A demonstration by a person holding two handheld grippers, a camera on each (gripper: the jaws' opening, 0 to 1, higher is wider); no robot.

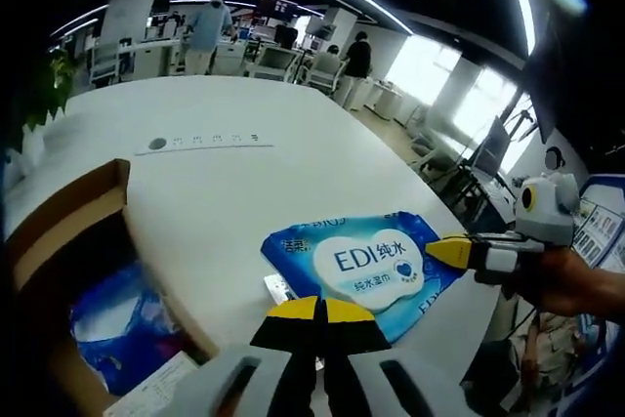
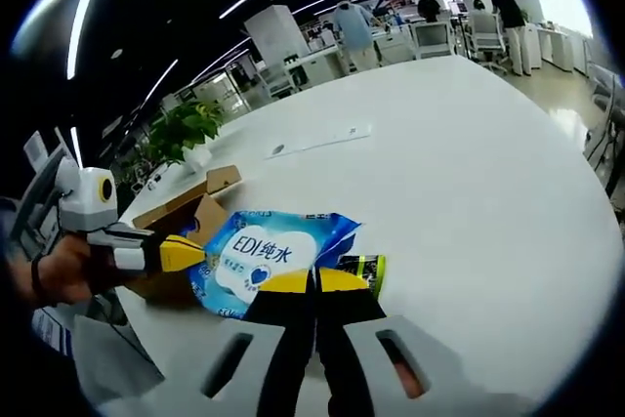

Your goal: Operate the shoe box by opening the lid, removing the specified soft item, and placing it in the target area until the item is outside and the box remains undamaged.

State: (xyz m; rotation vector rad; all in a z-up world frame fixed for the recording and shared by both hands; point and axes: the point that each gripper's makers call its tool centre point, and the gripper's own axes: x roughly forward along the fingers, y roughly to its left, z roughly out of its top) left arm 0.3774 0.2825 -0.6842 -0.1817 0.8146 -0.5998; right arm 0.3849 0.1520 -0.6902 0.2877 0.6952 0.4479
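A wide white table (image 2: 469, 153) is seen bearing a flat inset strip (image 1: 200, 143). A leafy potted plant (image 2: 181, 129) is placed beyond its edge. People (image 1: 209, 28) are seen standing among distant desks.

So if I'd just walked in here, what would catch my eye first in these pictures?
Probably the blue pack of wet wipes with its white label, lying on the big white table between the two yellow-tipped tongs. The right tongs look shut on its near edge, and the left tongs, also shut, meet it from the other side. Next, the open cardboard shoe box beside it, with something blue inside.
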